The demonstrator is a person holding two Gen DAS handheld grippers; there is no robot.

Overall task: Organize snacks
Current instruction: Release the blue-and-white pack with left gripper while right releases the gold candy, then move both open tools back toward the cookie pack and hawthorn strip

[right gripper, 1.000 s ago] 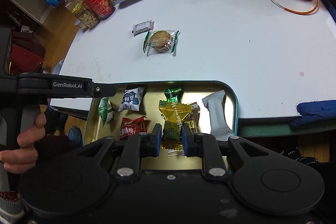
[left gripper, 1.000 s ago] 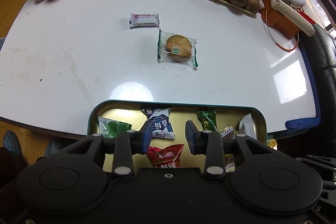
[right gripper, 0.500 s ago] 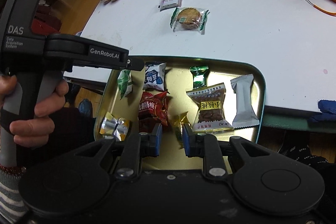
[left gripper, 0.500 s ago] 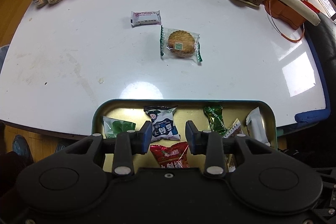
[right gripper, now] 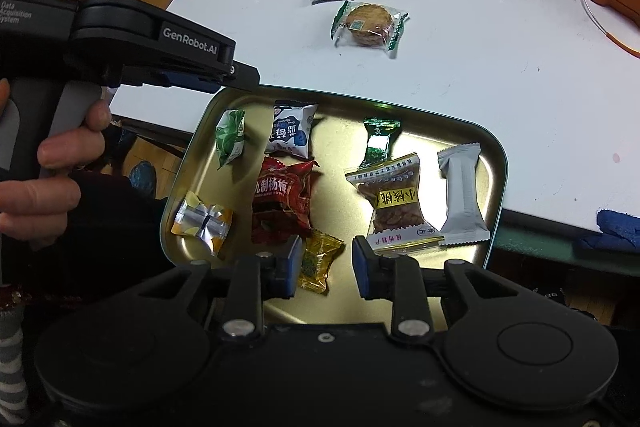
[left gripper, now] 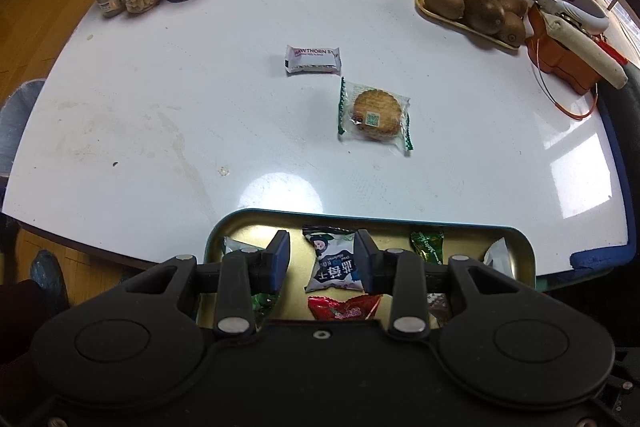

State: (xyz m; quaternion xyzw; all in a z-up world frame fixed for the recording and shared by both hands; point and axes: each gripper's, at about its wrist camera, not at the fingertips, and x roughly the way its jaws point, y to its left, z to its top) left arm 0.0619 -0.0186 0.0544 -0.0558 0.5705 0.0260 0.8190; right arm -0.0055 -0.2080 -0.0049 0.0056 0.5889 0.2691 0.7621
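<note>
Only bare white table (left gripper: 460, 167) beyond the tray rim (left gripper: 360, 218)

Sharp frames, glare on table (left gripper: 280, 193) (fisheye-bent edges), dim floor

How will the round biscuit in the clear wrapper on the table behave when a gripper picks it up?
The wrapped biscuit probably feels light and stiff in the middle, yet brittle under a hard squeeze. Its glossy film looks slippery, and the crimped green ends would likely flop.
</note>
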